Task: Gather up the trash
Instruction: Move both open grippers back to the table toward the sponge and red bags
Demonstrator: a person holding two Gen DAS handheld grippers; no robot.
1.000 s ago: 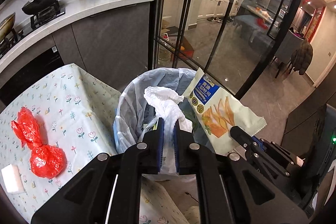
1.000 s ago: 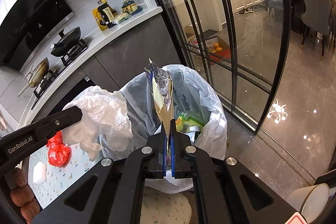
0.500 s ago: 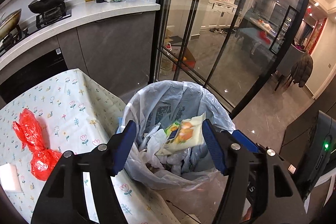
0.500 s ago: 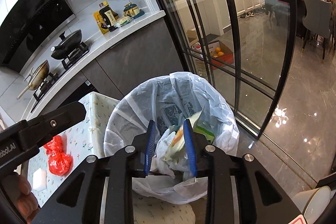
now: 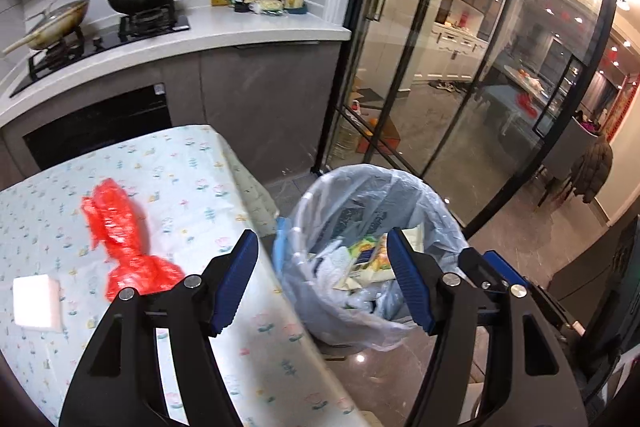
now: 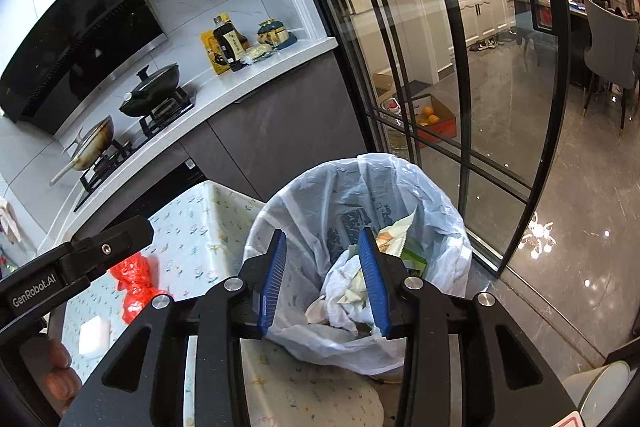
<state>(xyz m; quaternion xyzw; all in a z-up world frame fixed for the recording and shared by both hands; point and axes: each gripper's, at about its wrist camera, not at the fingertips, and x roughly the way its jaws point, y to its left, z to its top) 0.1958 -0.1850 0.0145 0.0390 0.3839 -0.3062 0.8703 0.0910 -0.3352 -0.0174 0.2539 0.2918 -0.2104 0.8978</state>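
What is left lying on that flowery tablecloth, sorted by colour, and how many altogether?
Red: 1, the red plastic bag, knotted and crumpled.
White: 1, the white block near the table's edge.
Total: 2.
Both grippers are open and hold nothing.

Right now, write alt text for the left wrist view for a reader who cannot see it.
The open left gripper hovers empty above the table edge and a lined trash bin holding wrappers and crumpled paper. On the floral tablecloth to the left lie a knotted red plastic bag and a white block. Behind are a kitchen counter with pans and glass doors.
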